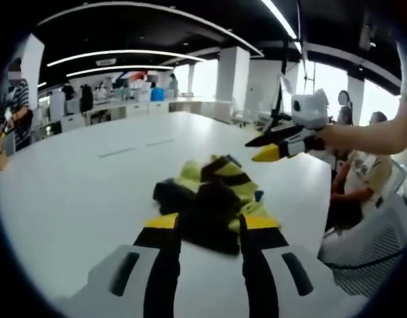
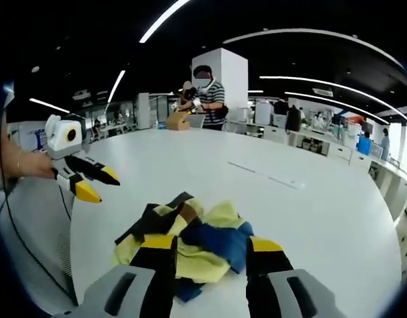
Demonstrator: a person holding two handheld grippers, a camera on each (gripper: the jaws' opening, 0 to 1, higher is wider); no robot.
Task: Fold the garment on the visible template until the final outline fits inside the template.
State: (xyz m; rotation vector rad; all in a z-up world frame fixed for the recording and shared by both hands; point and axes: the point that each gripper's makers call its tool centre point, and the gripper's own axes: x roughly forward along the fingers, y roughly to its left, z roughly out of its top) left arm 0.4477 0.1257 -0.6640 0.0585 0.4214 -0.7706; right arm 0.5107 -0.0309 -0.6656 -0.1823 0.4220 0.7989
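Garment lying crumpled in a yellow, black and blue heap on the white bench, just ahead of the tips of the left tongs. Seen again in the right gripper view as the same bunched pile, sitting directly in front of the right tongs and partly between their tips. Not yet spread, not yet folded.

Left tongs standing parted, yellow tips either side of the dark near edge of the cloth, gripping nothing that can be made out; likely lined up this way so as to close on an edge and draw it flat. Right tongs likewise parted in their own view, tips touching or just over the heap, holding nothing as far as can be told. Also showing in the left gripper view as a pair of jaws held up off the bench, beyond the garment and to the right, slightly apart and empty. Left tongs showing in the right gripper view, raised to the left of the pile, jaws apart.

Faint lines marking the bench beyond the heap, possibly the template; too faint to be sure. Both tongs apparently converging from opposite sides, judged as preparing to seize and open out the bundle.
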